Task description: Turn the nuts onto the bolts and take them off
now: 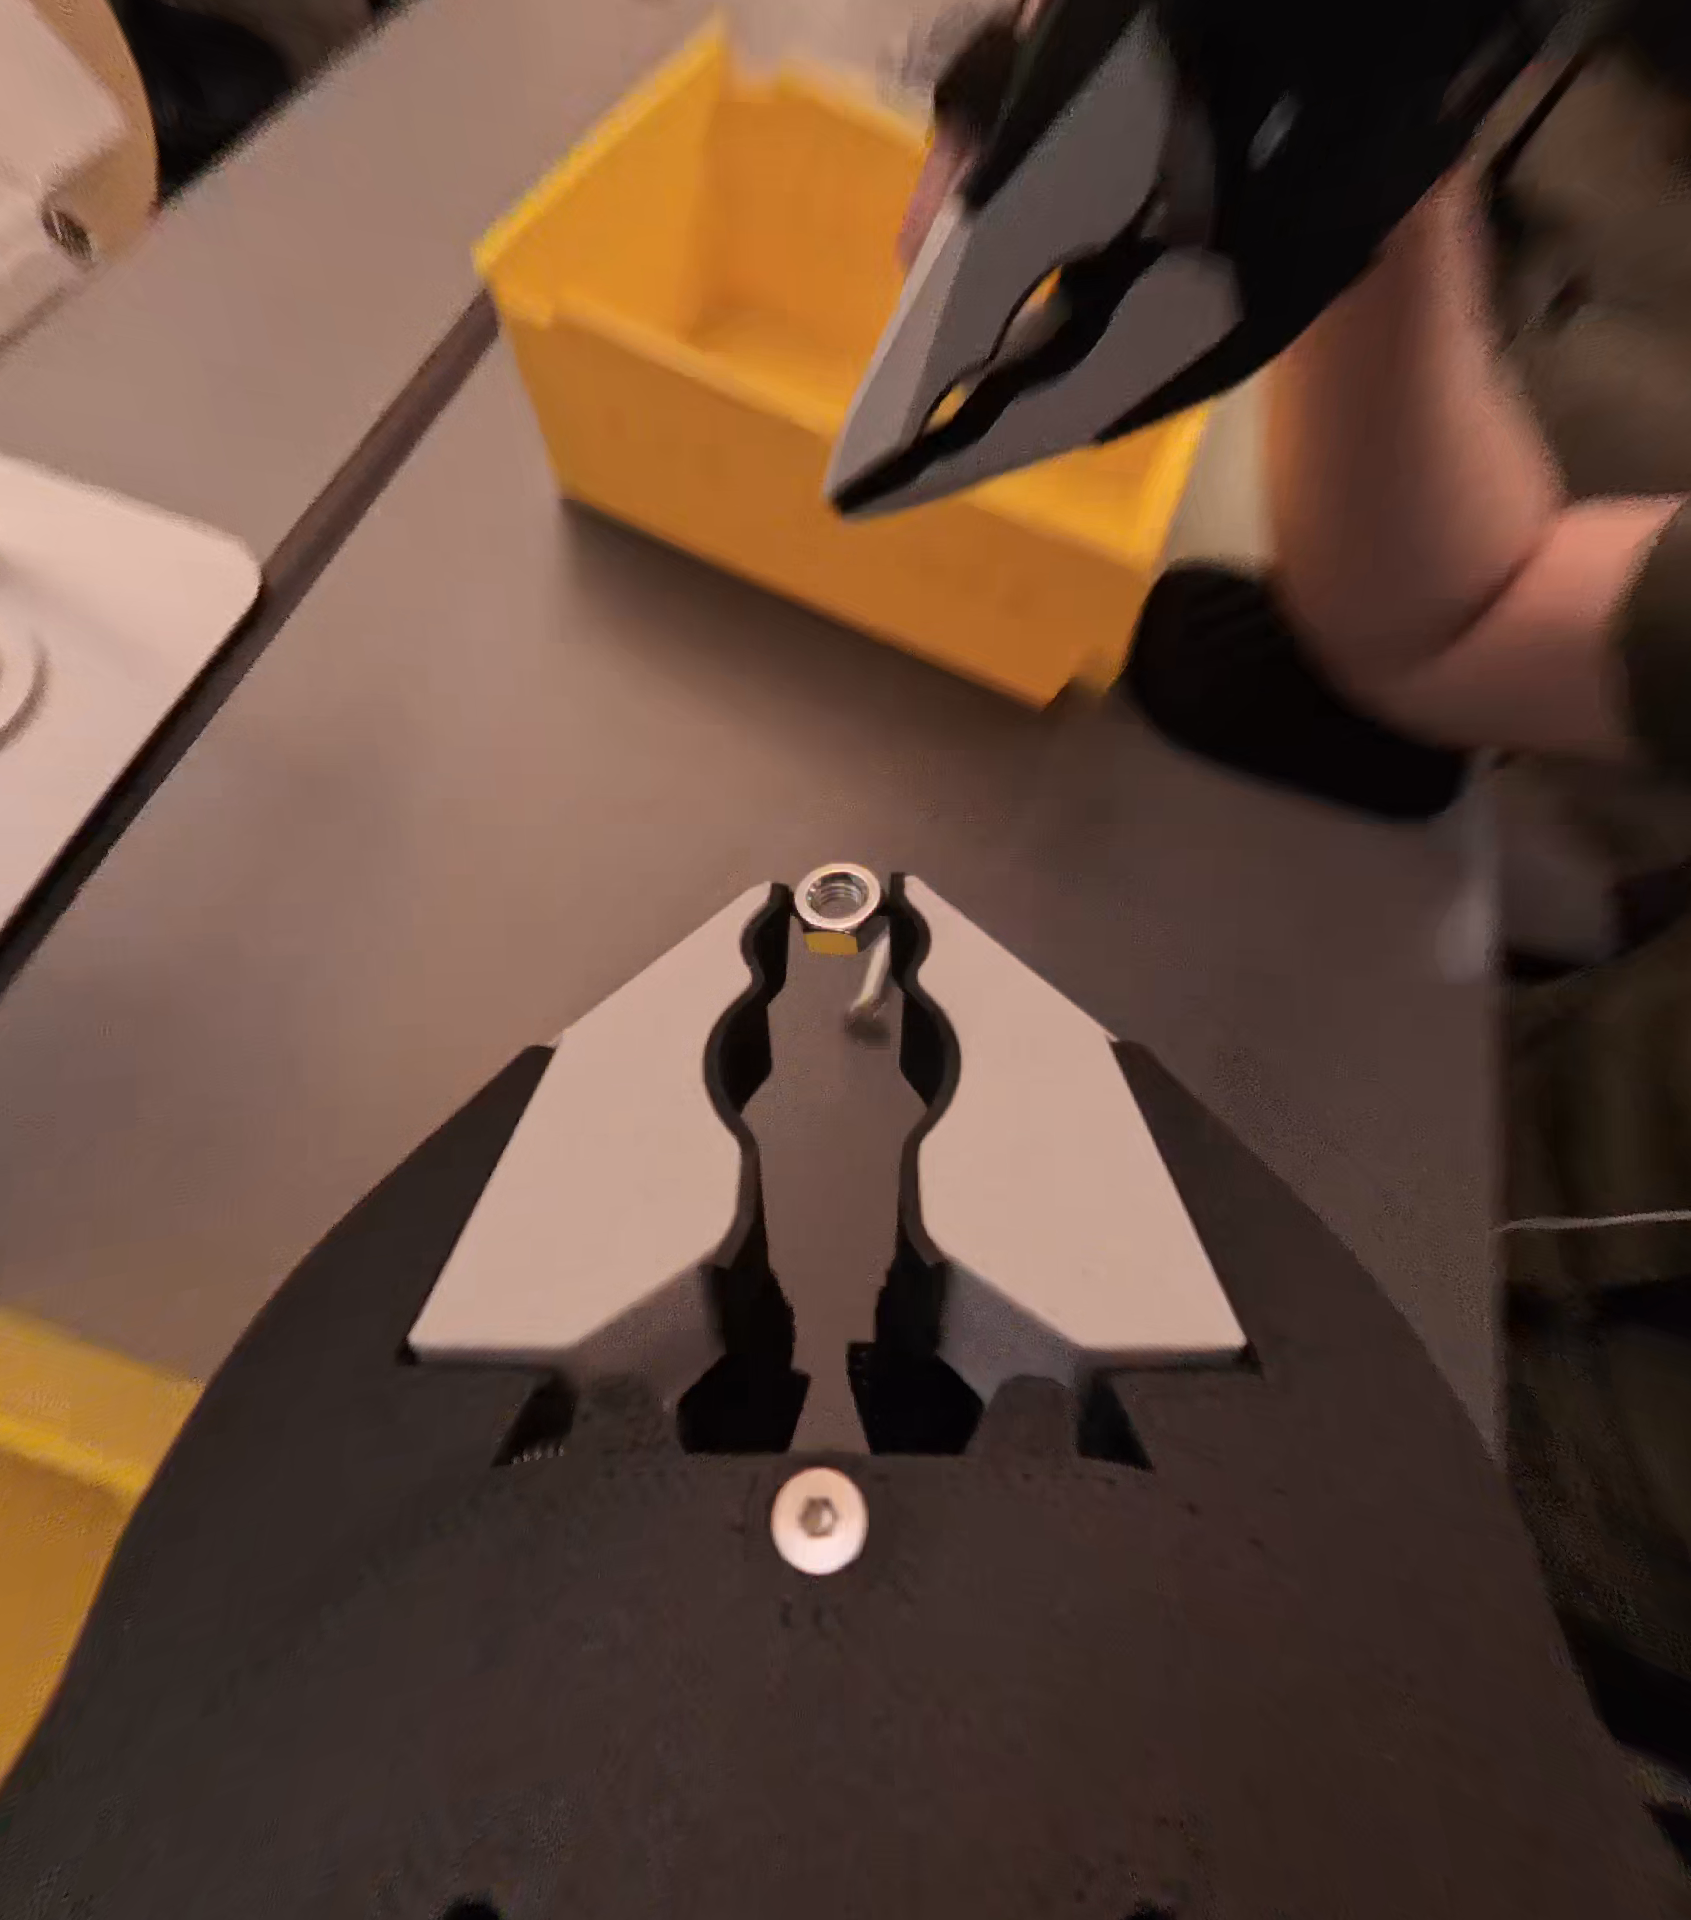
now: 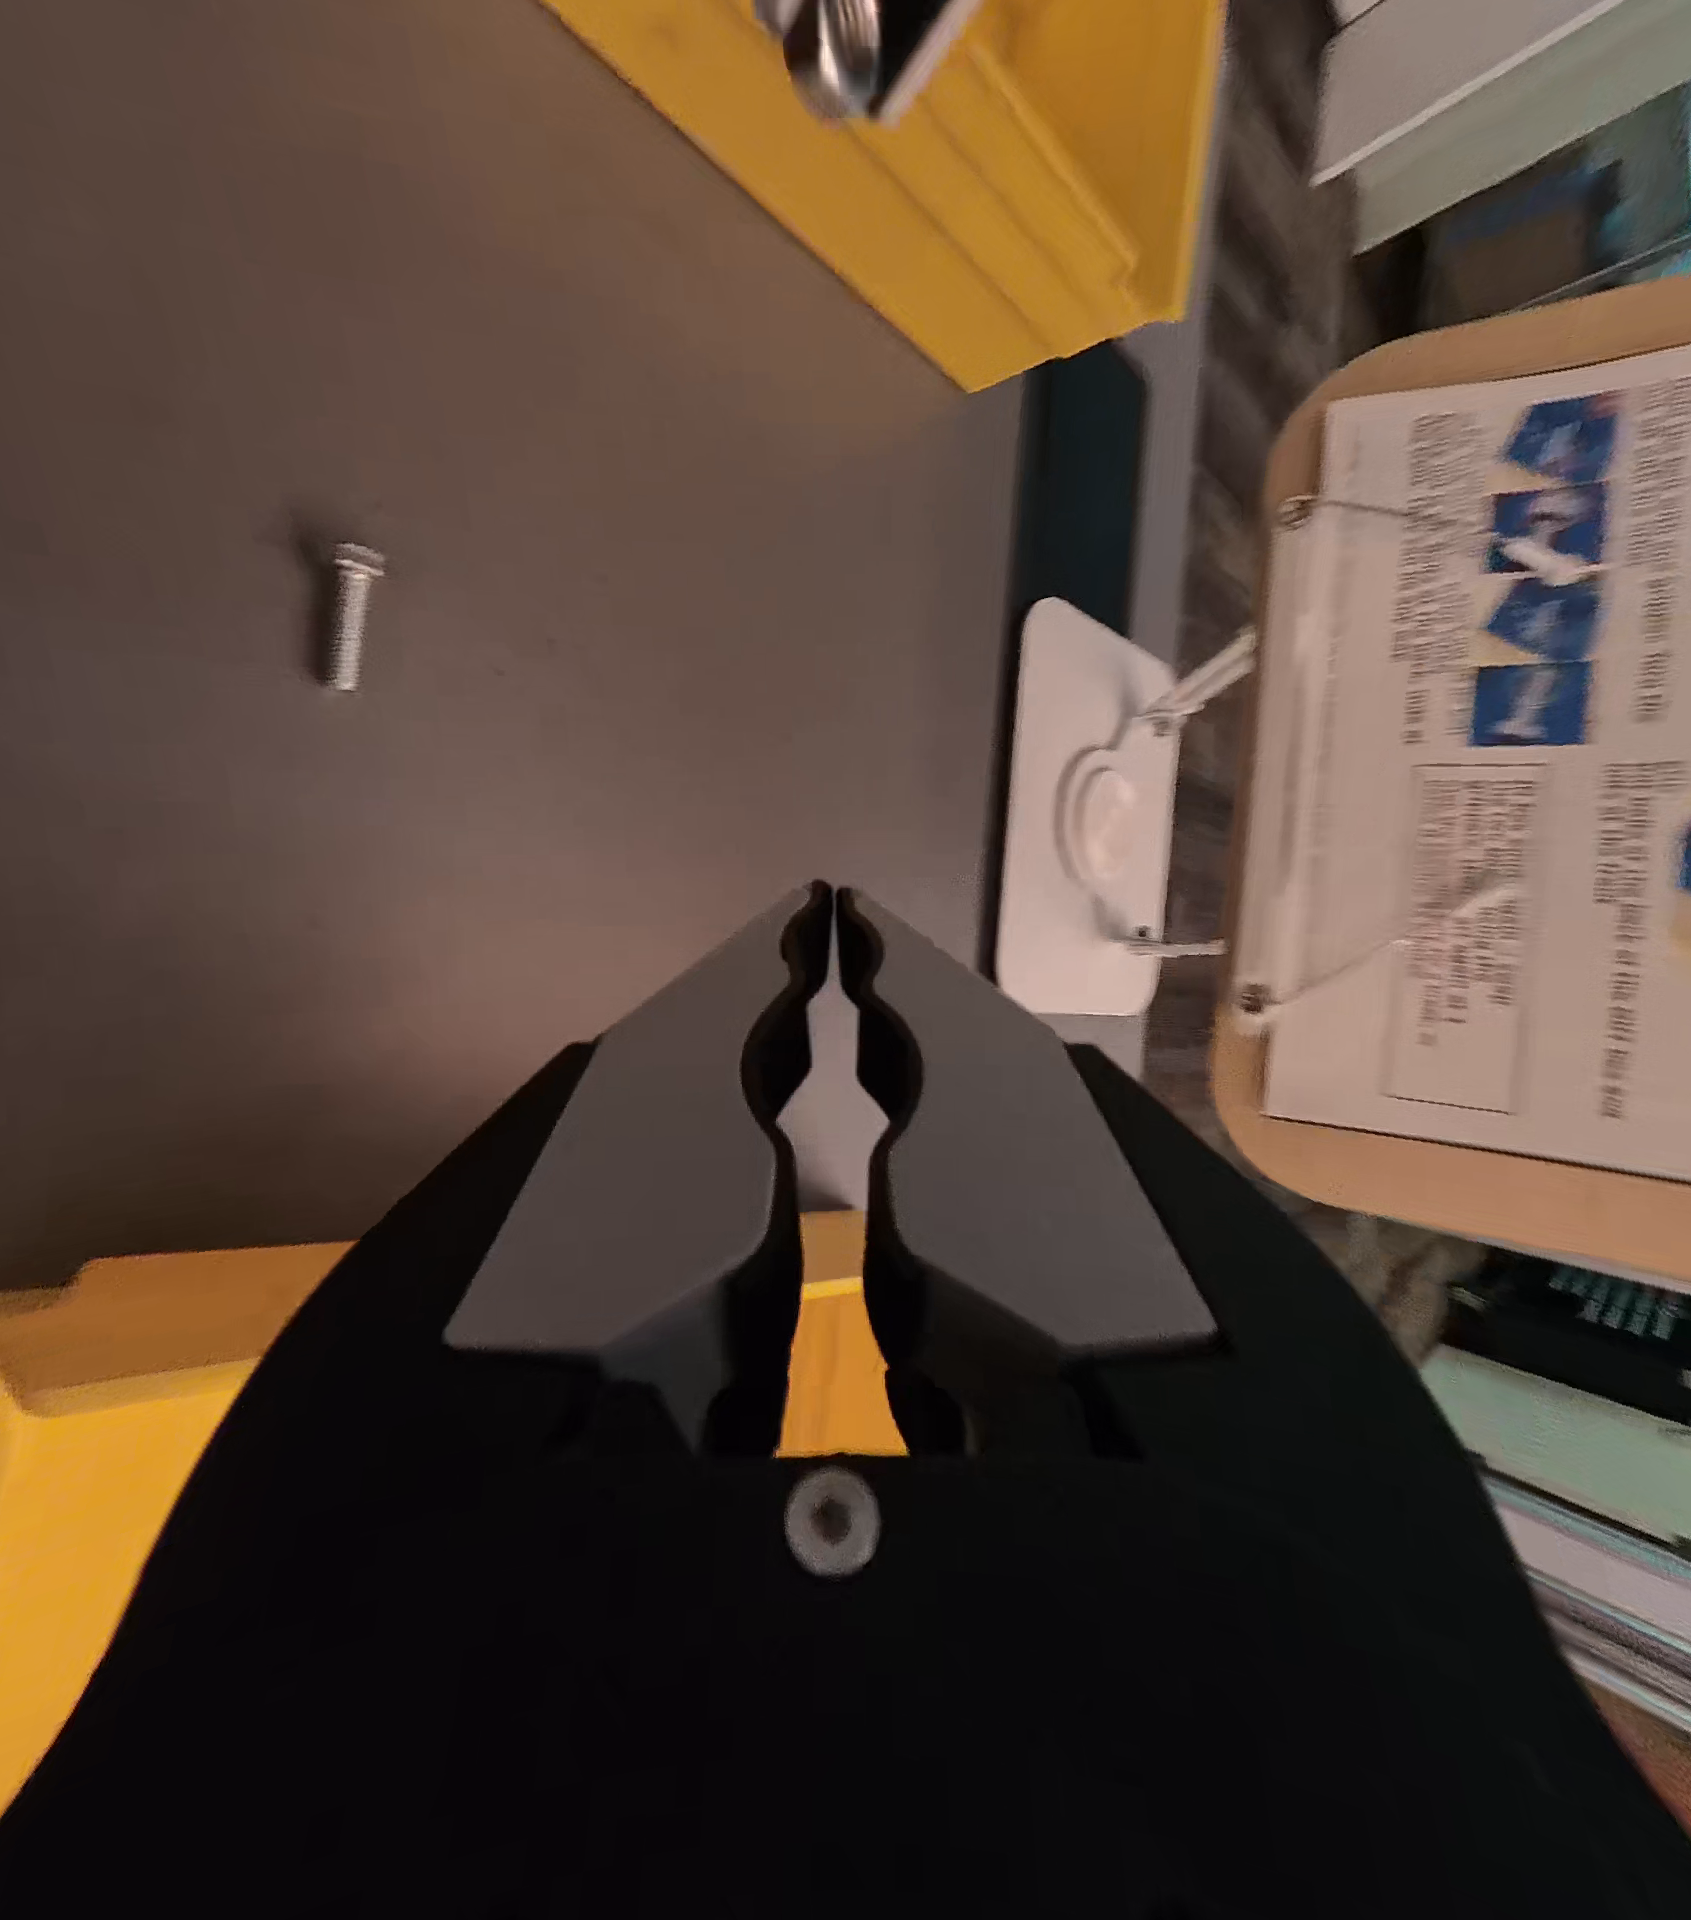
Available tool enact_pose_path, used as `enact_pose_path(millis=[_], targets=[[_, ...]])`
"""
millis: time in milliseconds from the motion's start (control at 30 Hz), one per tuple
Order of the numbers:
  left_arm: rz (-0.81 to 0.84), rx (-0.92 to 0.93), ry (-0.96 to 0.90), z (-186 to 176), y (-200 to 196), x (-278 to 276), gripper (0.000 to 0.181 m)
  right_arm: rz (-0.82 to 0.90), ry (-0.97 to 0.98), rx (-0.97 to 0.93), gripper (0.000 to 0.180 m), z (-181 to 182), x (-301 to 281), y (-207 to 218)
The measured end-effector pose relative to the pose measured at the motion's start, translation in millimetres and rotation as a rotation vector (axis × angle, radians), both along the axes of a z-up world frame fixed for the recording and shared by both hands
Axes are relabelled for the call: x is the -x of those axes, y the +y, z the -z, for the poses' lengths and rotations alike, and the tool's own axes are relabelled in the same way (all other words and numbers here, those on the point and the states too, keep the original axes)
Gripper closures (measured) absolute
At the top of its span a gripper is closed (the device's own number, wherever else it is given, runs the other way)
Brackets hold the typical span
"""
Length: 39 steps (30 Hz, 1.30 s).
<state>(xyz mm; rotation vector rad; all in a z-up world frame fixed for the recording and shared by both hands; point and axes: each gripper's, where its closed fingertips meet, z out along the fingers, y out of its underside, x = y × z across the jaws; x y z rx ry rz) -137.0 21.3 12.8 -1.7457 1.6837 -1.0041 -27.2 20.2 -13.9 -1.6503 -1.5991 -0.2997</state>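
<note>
The left gripper is clamped on a small silver hex nut, pinched at its very fingertips with the threaded hole facing up. The short silver steel bolt lies loose on its side on the dark grey tabletop, well in from the edges and just under the left fingertips. The right gripper hangs above the open yellow plastic bin, clenched on nothing. I'd judge nut and bolt are apart, so the next move calls for the right gripper to part its fingers and pick up the bolt. A printed sheet on a wooden clipboard stand carries writing, too blurred to read; no brands show.
</note>
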Motion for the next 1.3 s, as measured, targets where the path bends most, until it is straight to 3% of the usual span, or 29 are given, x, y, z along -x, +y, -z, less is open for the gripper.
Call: enact_pose_path(millis=[133, 267, 400, 467, 533, 667, 800, 900, 1133, 1300], targets=[[0.035, -0.136, 0.123, 40, 12, -13, 0.163, -0.083, 0.048, 0.123, 0.180, 13, 17, -16], [0.051, 0.028, 0.057, 53, 4, -30, 0.163, -0.138, 0.114, 0.169, 0.180, 13, 27, -23], [0.010, 0.040, -0.024, 50, 6, -29, 0.163, -0.171, 0.188, 0.183, 0.180, 11, 35, -21], [-0.006, 0.176, -0.072, 48, -3, -25, 0.164, -0.183, 0.199, 0.219, 0.180, 15, 38, -23], [-0.007, 0.264, -0.007, 67, -13, -17, 0.163, -0.182, 0.174, 0.257, 0.180, 24, 39, -25], [0.018, 0.269, 0.287, 123, -25, 1, 0.163, -0.216, 0.129, 0.356, 0.179, 44, 50, -35], [0.038, 0.191, 0.366, 135, -33, -8, 0.163, -0.215, 0.074, 0.399, 0.179, 60, 52, -37], [0.168, 0.141, 0.408, 144, -52, -7, 0.163, -0.210, 0.084, 0.402, 0.180, 57, 50, -38], [0.438, -0.035, 0.274, 148, -94, -31, 0.163, -0.208, 0.151, 0.335, 0.179, 29, 37, -41], [0.498, -0.121, 0.304, 166, -103, -37, 0.163, -0.203, 0.228, 0.258, 0.180, -5, 20, -50]])
